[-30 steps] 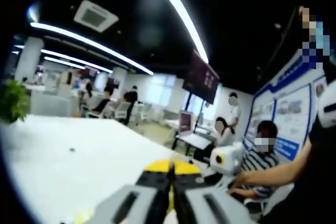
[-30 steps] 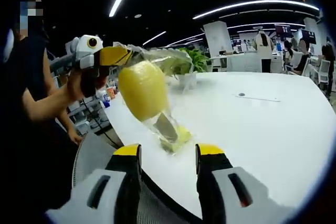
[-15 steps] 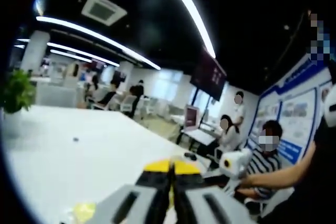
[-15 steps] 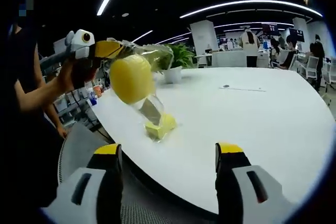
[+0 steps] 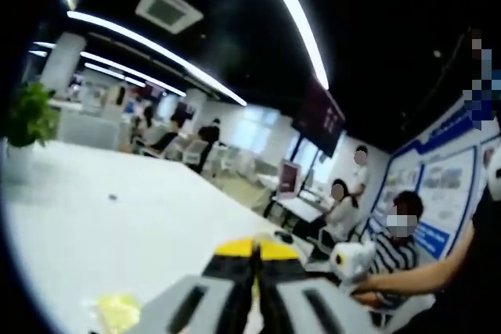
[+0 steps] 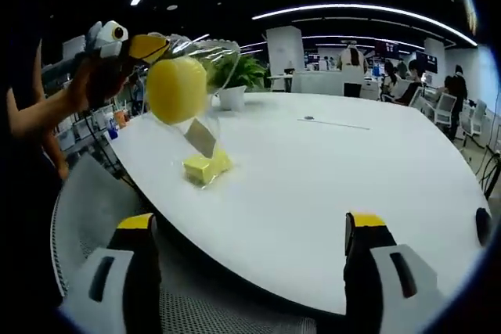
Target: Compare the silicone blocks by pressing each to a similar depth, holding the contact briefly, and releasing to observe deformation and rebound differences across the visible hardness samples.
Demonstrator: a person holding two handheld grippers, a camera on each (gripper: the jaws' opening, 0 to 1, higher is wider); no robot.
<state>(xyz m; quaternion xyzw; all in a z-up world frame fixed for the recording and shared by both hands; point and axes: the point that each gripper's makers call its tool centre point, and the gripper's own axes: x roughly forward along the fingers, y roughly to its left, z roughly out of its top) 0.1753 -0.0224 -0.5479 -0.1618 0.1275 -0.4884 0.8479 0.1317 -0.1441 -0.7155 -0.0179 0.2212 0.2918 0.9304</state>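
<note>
My left gripper [image 5: 254,254] has its yellow-tipped jaws pressed together on a thin edge of a clear plastic bag. In the right gripper view that left gripper [image 6: 156,44] comes in from the upper left, held by a hand, and the bag [image 6: 205,64] hangs from it. A rounded yellow silicone block [image 6: 178,89] sits high in the bag. Flatter yellow blocks [image 6: 205,167] lie in the bag's bottom on the white table [image 6: 329,185]. One yellow block [image 5: 117,310] shows low in the left gripper view. My right gripper [image 6: 252,224] stands wide open, short of the table's edge, holding nothing.
A potted plant [image 6: 235,76] stands on the table behind the bag, also seen as the plant [image 5: 27,119]. A grey mesh chair [image 6: 78,217] is at the table's near edge. A small dark object [image 6: 483,224] sits at the right. People sit beyond the table [image 5: 399,228].
My right gripper's jaws have spread much wider and the view has drawn back from the bag. The left gripper stays shut on the bag, which now hangs farther to the upper left.
</note>
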